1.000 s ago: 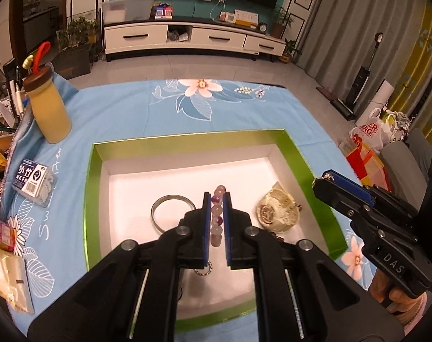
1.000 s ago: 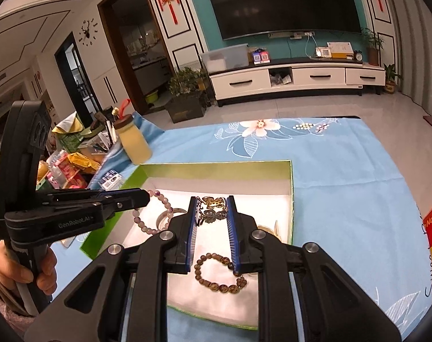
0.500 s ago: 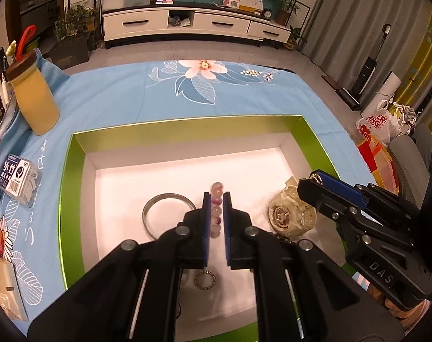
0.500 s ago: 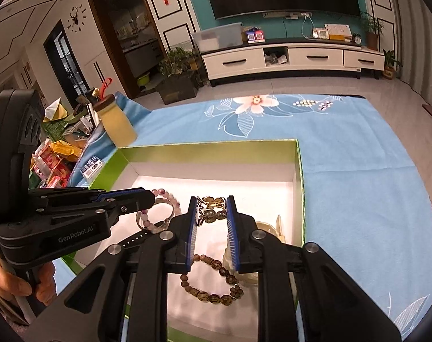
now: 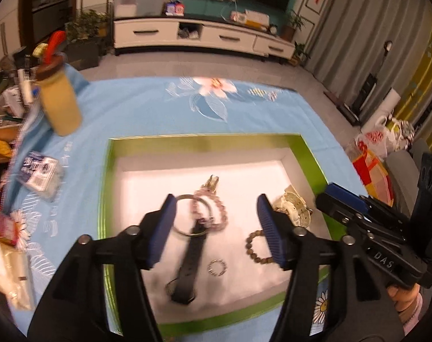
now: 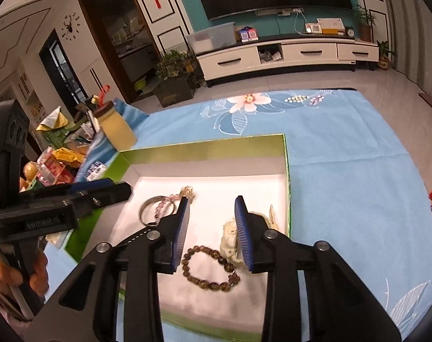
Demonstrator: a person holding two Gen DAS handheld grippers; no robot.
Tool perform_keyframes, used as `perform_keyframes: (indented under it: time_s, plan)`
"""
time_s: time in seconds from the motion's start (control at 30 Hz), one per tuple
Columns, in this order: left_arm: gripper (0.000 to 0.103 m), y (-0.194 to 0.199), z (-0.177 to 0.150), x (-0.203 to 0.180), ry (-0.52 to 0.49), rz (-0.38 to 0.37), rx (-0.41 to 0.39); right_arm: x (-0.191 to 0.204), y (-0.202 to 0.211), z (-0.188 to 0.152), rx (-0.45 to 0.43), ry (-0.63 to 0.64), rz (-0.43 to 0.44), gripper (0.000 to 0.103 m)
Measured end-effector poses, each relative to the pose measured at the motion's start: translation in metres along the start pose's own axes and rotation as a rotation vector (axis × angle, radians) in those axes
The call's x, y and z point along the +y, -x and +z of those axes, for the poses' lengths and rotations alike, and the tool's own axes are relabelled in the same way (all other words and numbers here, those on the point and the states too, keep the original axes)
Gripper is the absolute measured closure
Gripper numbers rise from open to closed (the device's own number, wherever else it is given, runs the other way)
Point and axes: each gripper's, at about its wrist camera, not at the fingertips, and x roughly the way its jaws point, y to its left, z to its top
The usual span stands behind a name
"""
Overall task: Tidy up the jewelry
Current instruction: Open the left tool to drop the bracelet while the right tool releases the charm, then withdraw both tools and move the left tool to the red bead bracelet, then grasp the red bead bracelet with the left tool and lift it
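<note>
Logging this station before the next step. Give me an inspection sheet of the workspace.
Surface: blue floral cloth carrying a green-rimmed white tray.
Job's things: pink bead bracelet lies across a metal bangle in the tray; also there, a black strap, small ring, brown bead bracelet, cream pendant.
Clutter: yellow jar, small packets at the cloth's left edge.
Grippers: left tongs opening, nothing between them; right tongs opening, empty, above the brown bracelet.
Cables: nothing seen on the cloth.
Surroundings: TV cabinet, curtains.
</note>
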Motion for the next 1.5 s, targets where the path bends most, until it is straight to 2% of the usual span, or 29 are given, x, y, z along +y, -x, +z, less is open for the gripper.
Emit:
perform_keyframes:
  time_s: [0.03, 0.17, 0.33, 0.57, 0.7, 0.83, 0.93, 1.0, 1.13, 1.37, 1.4, 1.43, 1.5]
  plan:
    - [0.034, 0.012, -0.001, 0.007, 0.007, 0.014, -0.02, 0.001, 0.008, -0.002, -0.012, 0.005, 0.005, 0.067]
    - [0.033, 0.049, -0.01, 0.033, 0.029, 0.088, -0.066, 0.006, 0.029, -0.008, -0.039, 0.015, 0.03, 0.066]
    - [0.032, 0.075, -0.037, 0.062, 0.073, 0.168, -0.065, 0.015, 0.054, -0.016, -0.069, 0.029, 0.055, 0.066]
    - [0.033, 0.086, -0.084, 0.086, 0.153, 0.171, -0.023, 0.037, 0.08, -0.037, -0.066, 0.082, 0.108, 0.066]
    - [0.049, 0.082, -0.11, 0.089, 0.164, 0.145, 0.016, 0.051, 0.081, -0.052, -0.03, 0.11, 0.137, 0.066]
    - [0.055, 0.072, -0.131, 0.086, 0.16, 0.131, 0.052, 0.064, 0.071, -0.07, 0.028, 0.118, 0.179, 0.066]
    - [0.065, 0.06, -0.141, 0.084, 0.139, 0.142, 0.079, 0.073, 0.062, -0.082, 0.067, 0.129, 0.192, 0.066]
    - [0.071, 0.052, -0.145, 0.081, 0.122, 0.151, 0.092, 0.079, 0.056, -0.09, 0.092, 0.129, 0.208, 0.066]
    - [0.078, 0.04, -0.148, 0.077, 0.097, 0.164, 0.088, 0.088, 0.051, -0.099, 0.118, 0.132, 0.225, 0.066]
    - [0.079, 0.023, -0.152, 0.078, 0.075, 0.174, 0.112, 0.095, 0.048, -0.105, 0.141, 0.141, 0.225, 0.066]
    - [0.082, 0.023, -0.151, 0.078, 0.07, 0.176, 0.108, 0.094, 0.048, -0.105, 0.143, 0.139, 0.225, 0.066]
    - [0.092, 0.023, -0.151, 0.077, 0.066, 0.176, 0.104, 0.095, 0.047, -0.106, 0.145, 0.138, 0.224, 0.066]
    - [0.095, 0.022, -0.151, 0.077, 0.055, 0.171, 0.102, 0.094, 0.043, -0.106, 0.151, 0.136, 0.221, 0.066]
